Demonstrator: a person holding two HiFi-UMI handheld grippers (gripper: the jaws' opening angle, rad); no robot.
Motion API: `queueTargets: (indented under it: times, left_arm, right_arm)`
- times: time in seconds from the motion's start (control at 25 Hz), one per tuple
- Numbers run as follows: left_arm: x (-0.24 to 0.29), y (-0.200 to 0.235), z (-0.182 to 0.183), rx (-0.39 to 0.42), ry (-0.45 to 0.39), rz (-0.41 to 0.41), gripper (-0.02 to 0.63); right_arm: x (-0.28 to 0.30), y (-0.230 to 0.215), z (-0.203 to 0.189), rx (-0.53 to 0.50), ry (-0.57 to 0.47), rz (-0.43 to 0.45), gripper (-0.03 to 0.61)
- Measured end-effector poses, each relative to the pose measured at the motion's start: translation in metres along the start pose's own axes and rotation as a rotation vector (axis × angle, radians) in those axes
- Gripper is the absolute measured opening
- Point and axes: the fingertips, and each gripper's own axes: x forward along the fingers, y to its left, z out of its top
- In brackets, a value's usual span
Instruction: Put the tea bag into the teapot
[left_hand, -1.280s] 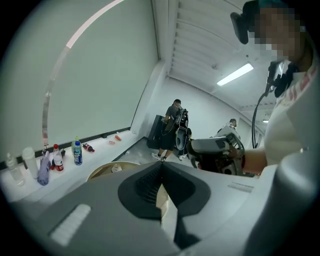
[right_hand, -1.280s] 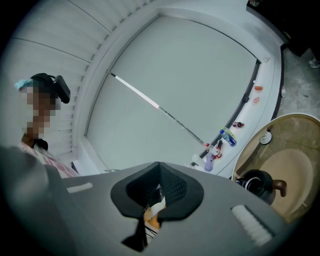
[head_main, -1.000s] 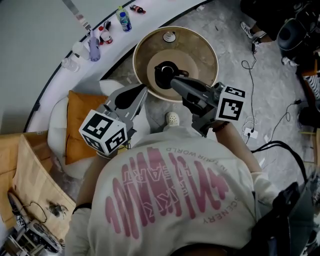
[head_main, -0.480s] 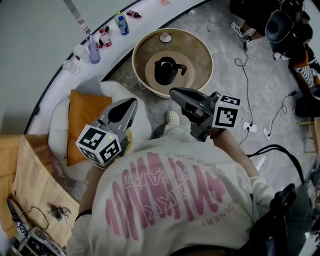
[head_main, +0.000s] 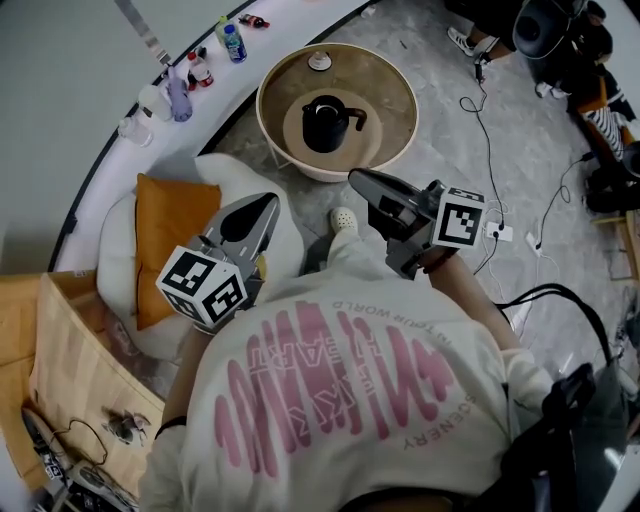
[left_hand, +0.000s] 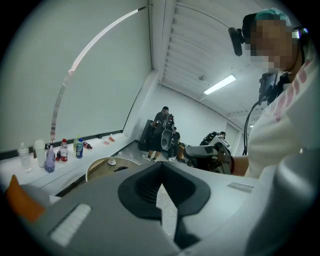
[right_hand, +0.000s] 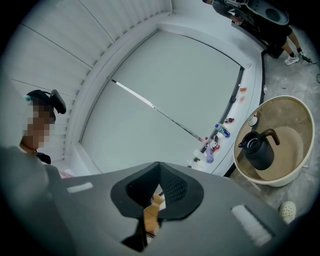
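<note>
standing: the person stands back from the round table (head_main: 392, 92), a gripper in each hand held out in front of the chest, neither one over the table.
left gripper (head_main: 268, 200): jaws closed tip to tip, nothing between them; only floor shows through the slot below the tips in the left gripper view.
right gripper (head_main: 354, 176): jaws drawn together at the tips. a tan and white patch shows through the slot under them in the right gripper view; judged to be the orange cushion (head_main: 168, 232) and white armchair (head_main: 222, 172) beyond, not a held item, though this is not certain.
teapot (head_main: 324, 122): black, upright, near the middle of the table, spout towards the right of the head view. whether its lid is on cannot be told.
tea bag: not found in any view, neither in a gripper nor plainly on the table. a small white item (head_main: 319, 61) sits at the far edge of the table, too small to identify.
surroundings: bottles (head_main: 190, 72) stand on the white ledge beyond the table, well apart from the work.
step in hand: judged to be outside the placing itself; with both grippers shut, apparently empty and clear of the teapot, the bag is either not yet picked up or already inside.
next move calls for: finding the tea bag first, then parting one gripper's jaws, closing lightly on the bag or its tag, and carrying it over the teapot's mouth before release.
</note>
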Motion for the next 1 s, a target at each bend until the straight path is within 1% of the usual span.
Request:
queueTargets:
  times: [0.2,0.32,0.48,1.0]
  left_arm:
    - [-0.003,0.003,0.000,0.001,-0.002,0.010,0.015]
    - [-0.008,0.008,0.003,-0.007,-0.014,0.022,0.015]
    - [-0.009,0.007,0.002,-0.010,-0.016,0.029,0.015]
    - [-0.013,0.003,-0.002,-0.020,-0.018,0.035,0.015]
  right_arm:
    - [-0.001,-0.004,-0.006,-0.045,0.037,-0.020,0.006]
    - [0.006,0.000,-0.009,-0.060,0.053,-0.003,0.005]
    - [0.009,0.002,-0.008,-0.069,0.055,0.013,0.005]
    - [0.010,0.000,-0.012,-0.067,0.069,0.013,0.005]
